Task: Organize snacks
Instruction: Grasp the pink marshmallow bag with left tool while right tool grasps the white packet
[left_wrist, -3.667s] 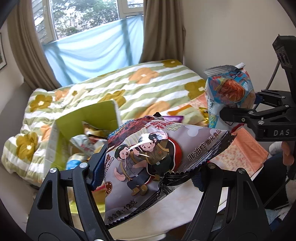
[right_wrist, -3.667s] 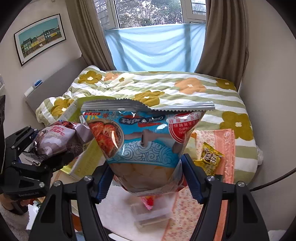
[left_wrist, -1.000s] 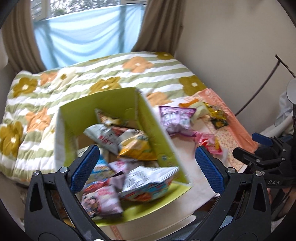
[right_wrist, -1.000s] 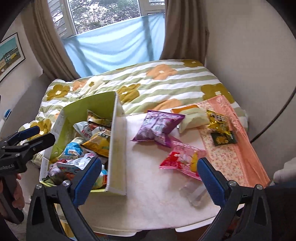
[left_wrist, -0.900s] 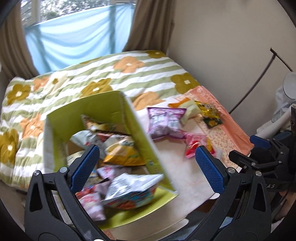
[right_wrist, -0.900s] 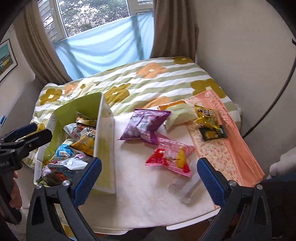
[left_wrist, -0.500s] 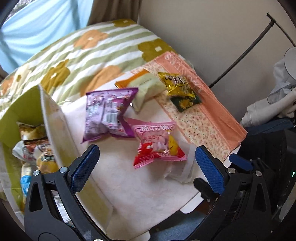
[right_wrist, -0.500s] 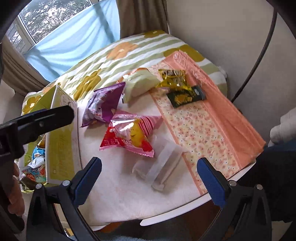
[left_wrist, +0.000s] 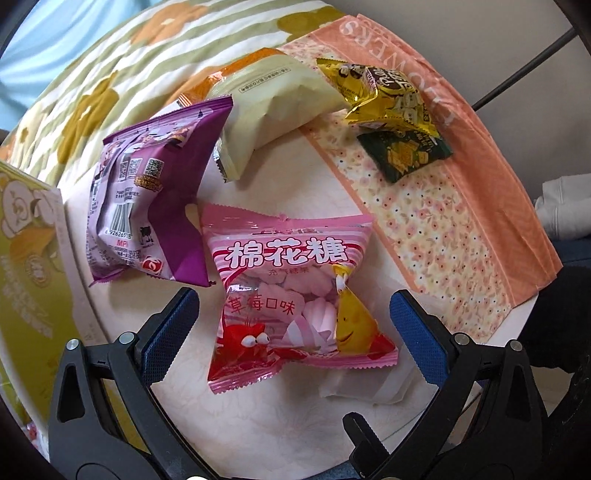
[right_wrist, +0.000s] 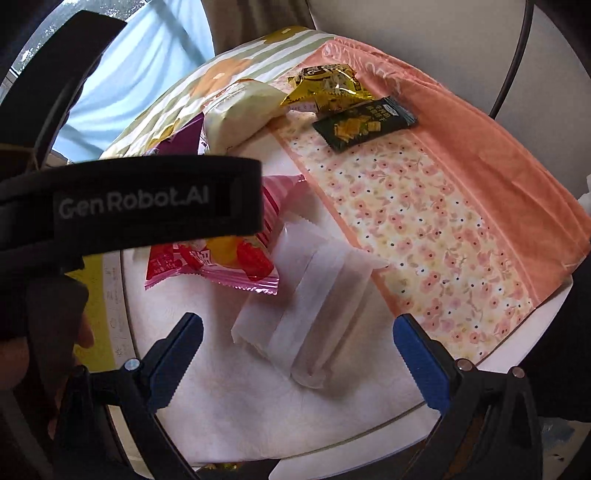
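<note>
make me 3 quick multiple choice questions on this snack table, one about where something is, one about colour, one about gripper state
1. Where does the gold snack packet lie?
A. on the peach flowered cloth
B. inside the green box
C. under the pink bag

2. What colour is the bag just left of the pink marshmallow bag?
A. blue
B. purple
C. orange

3. What is the state of the left gripper?
A. shut on the marshmallow bag
B. shut on nothing
C. open, jaws either side of the marshmallow bag

Answers:
1 A, the gold packet rests on the cloth, partly over a dark green packet.
2 B, the purple snack bag lies beside it.
3 C, the blue pads stand wide apart with the bag between them.
</note>
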